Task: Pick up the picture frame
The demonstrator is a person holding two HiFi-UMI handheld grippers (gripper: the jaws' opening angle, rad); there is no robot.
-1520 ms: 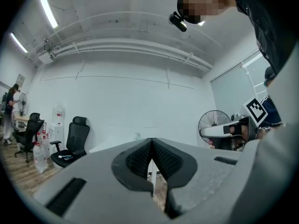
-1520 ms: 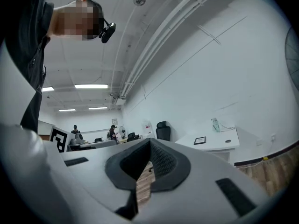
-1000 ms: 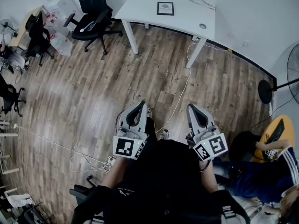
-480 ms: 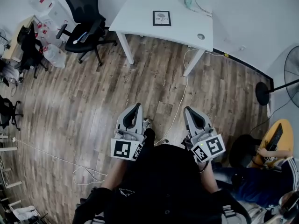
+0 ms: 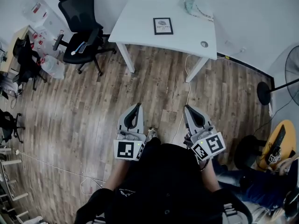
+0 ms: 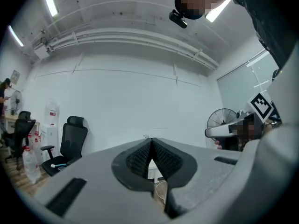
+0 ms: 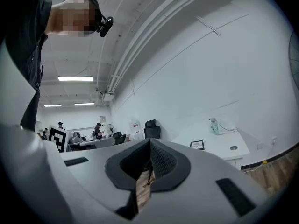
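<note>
A small black picture frame (image 5: 163, 26) with a white print lies flat on the white table (image 5: 140, 22) at the far end of the room; the right gripper view also shows the picture frame (image 7: 196, 144) small on the table top. My left gripper (image 5: 137, 107) and right gripper (image 5: 188, 108) are held level in front of the person, side by side over the wooden floor, well short of the table. Both are shut with nothing between the jaws. In the left gripper view the gripper (image 6: 151, 140) faces the white wall; in the right gripper view the gripper (image 7: 150, 141) faces the table.
A black office chair (image 5: 80, 29) stands left of the table. A pale green bottle (image 5: 188, 3) with a cord sits at the table's back. A white cable (image 5: 186, 101) trails across the floor between grippers and table. A fan (image 5: 289, 85) and a seated person (image 5: 268, 171) are at the right.
Both grippers and the person have moved forward across the floor toward the table; the table and frame now sit nearer in the head view. The jaws stayed shut.
</note>
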